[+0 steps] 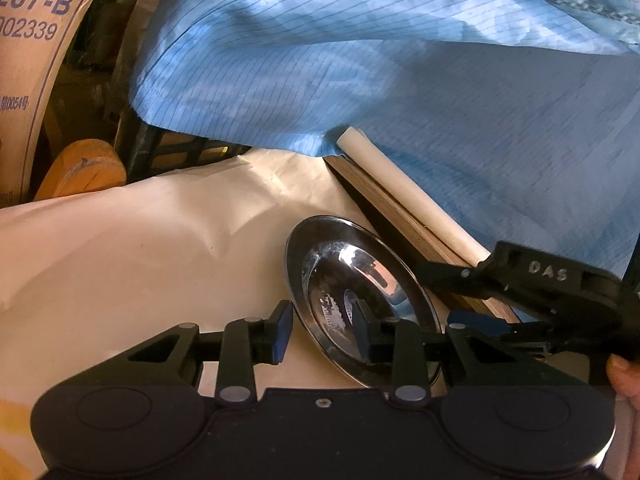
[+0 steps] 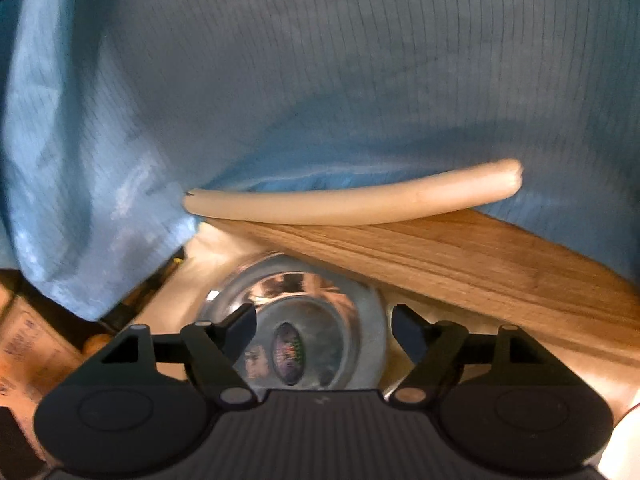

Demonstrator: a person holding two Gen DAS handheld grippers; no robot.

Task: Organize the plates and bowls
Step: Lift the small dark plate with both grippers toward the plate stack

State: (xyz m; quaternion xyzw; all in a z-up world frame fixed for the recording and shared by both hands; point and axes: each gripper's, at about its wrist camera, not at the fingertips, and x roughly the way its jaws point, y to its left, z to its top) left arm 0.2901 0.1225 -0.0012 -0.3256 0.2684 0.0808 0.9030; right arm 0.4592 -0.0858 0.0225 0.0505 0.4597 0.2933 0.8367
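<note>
A shiny steel plate (image 1: 352, 280) lies on the cream cloth (image 1: 160, 240) beside a wooden board. My left gripper (image 1: 322, 330) is open, its left finger off the plate's near rim and its right finger over the plate's inside. My right gripper (image 1: 476, 304) shows in the left wrist view at the plate's right edge. In the right wrist view the right gripper (image 2: 324, 330) is open, and the same plate (image 2: 304, 320) lies between and below its fingers, untouched as far as I can tell.
A wooden board (image 2: 460, 264) with a cream tube (image 2: 360, 200) along its edge lies right of the plate. A blue striped fabric (image 1: 360, 60) hangs behind. A black crate (image 1: 172, 152), a labelled white sack (image 1: 36, 60) and an orange round object (image 1: 84, 168) stand at left.
</note>
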